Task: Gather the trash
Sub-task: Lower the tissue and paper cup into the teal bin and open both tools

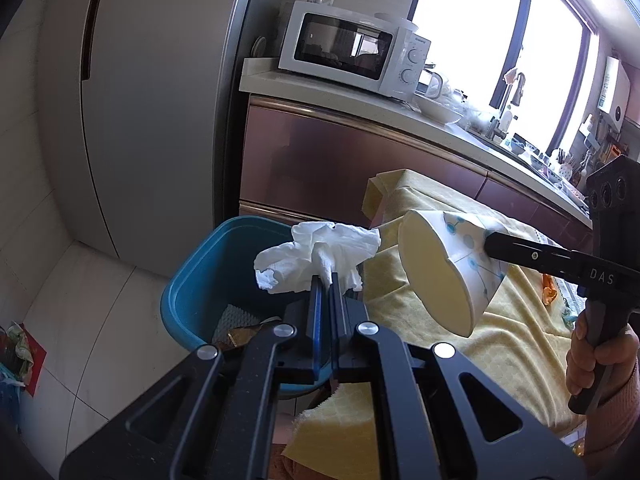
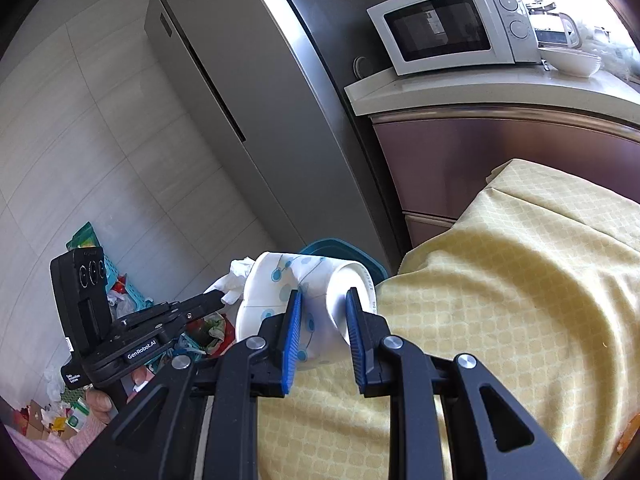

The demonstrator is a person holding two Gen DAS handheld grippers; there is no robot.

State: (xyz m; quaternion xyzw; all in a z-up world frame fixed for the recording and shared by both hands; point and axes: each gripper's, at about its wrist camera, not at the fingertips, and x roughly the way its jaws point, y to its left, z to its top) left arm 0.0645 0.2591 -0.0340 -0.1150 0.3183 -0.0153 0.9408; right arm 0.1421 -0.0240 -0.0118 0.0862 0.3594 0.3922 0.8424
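Pinching a crumpled white tissue (image 1: 320, 254) between the closed fingers of the left gripper (image 1: 326, 280), just ahead of and above the blue trash bin (image 1: 196, 280). Squeezing a flattened paper cup (image 2: 308, 292) with blue dots in the right gripper (image 2: 322, 312), jaws clamped on its sides, just beside the yellow tablecloth (image 2: 520, 280).

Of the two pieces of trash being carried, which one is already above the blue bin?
The crumpled white tissue, pinched in the left gripper, hangs over the blue bin. The paper cup in the right gripper is above the yellow tablecloth.
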